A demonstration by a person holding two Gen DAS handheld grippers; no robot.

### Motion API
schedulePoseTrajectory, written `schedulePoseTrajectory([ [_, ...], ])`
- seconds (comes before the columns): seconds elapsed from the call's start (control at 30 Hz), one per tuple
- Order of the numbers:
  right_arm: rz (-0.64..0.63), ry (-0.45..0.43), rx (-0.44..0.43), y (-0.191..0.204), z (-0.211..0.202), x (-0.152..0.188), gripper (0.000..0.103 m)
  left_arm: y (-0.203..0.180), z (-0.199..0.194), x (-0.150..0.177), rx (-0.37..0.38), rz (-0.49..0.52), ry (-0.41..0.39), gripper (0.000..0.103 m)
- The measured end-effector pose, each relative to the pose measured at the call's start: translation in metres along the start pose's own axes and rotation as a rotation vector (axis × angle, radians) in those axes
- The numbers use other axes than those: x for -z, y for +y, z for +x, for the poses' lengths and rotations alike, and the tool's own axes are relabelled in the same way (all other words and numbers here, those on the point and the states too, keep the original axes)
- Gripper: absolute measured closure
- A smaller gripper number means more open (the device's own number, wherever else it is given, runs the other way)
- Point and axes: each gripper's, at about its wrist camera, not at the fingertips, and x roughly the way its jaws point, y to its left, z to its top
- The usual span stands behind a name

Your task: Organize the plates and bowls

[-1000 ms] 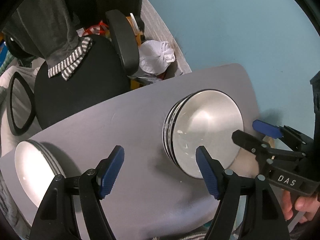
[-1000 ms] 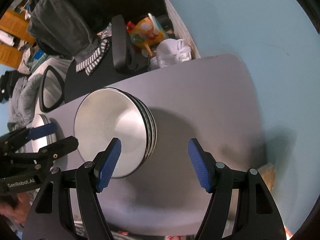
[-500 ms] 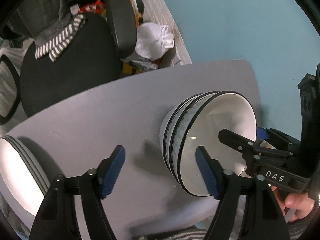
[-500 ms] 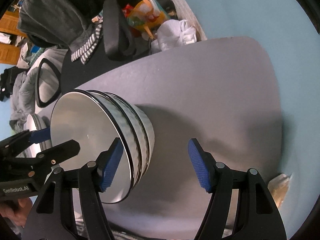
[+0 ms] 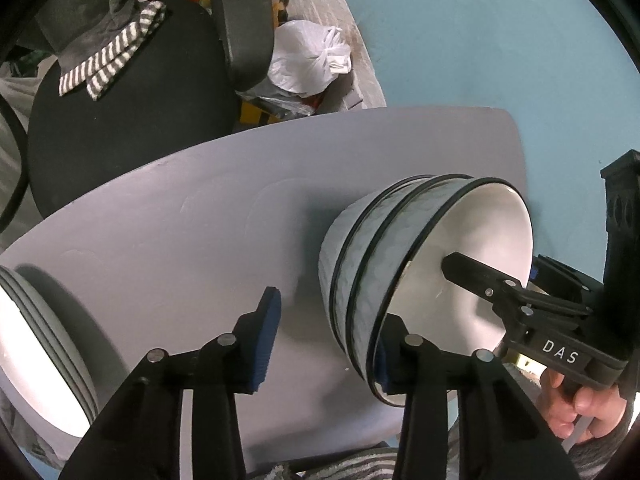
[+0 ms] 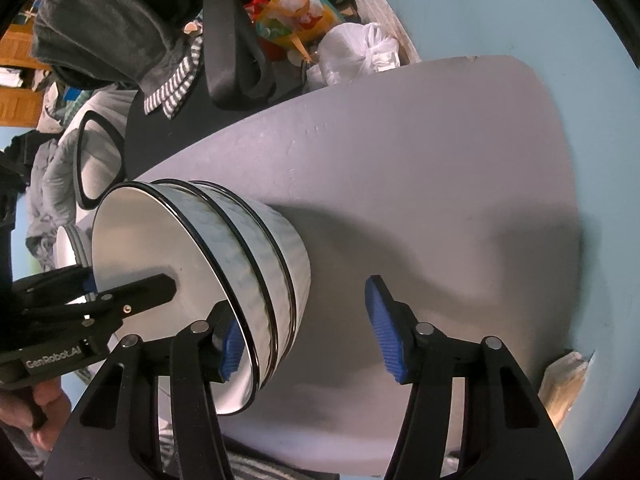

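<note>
At the far left of the tabletop [image 5: 168,240] a stack of plates [image 5: 36,360] sat at the edge, well apart from the work. Nearer the middle, the left claw [image 5: 324,344] pointed steeply down with its jaws closing. Its outer pad stood free over bare tabletop, while the inner pad sat inside the top bowl, so the near wall of the bowl stack [image 5: 400,256] lay between them and was not yet pinched.

The stack itself, three nested white bowls with dark rims, rested on the tabletop between the two tools. On its other side the right claw [image 6: 312,344] mirrored this, its jaws also closing, with one pad inside the rim and the other out in the open.

To do this well, both claws probably needed to seat low enough to catch all the rims, close evenly, and lift together and level. An uneven squeeze could tip the glazed bowls or let the lower ones slip free.
</note>
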Motion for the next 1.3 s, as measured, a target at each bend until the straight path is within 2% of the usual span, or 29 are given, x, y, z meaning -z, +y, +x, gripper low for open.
schedulePoseTrajectory([
  [0.13, 0.014, 0.004, -0.021, -0.001, 0.001, -0.001, 0.056, -0.006, 0.002, 0.0, 0.0, 0.014, -0.001, 0.073],
  [0.27, 0.006, 0.016, -0.039, 0.001, 0.002, -0.001, 0.064, -0.01, 0.0, 0.0, -0.026, 0.029, -0.02, 0.074],
  [0.43, -0.003, 0.035, -0.056, 0.005, 0.005, -0.001, 0.065, -0.01, 0.002, 0.001, -0.004, 0.029, -0.007, 0.082],
  [0.63, 0.003, 0.034, -0.054, 0.007, 0.006, -0.002, 0.065, 0.001, 0.006, -0.002, 0.069, -0.028, 0.036, 0.082],
  [0.77, 0.017, 0.039, -0.059, 0.008, 0.007, -0.004, 0.065, -0.003, 0.006, -0.002, 0.054, 0.008, 0.039, 0.082],
  [0.8, 0.019, 0.043, -0.063, 0.008, 0.007, -0.004, 0.07, -0.003, 0.006, -0.003, 0.053, 0.013, 0.04, 0.082],
  [0.87, 0.014, 0.052, -0.066, 0.009, 0.007, -0.006, 0.071, -0.005, 0.006, -0.004, 0.05, 0.028, 0.041, 0.081],
  [1.17, -0.023, 0.07, -0.021, 0.017, 0.006, -0.008, 0.074, -0.008, 0.006, -0.004, 0.049, 0.049, 0.034, 0.08],
  [1.3, -0.029, 0.076, -0.001, 0.02, 0.007, -0.009, 0.075, -0.011, 0.005, -0.001, 0.023, 0.051, 0.025, 0.08],
])
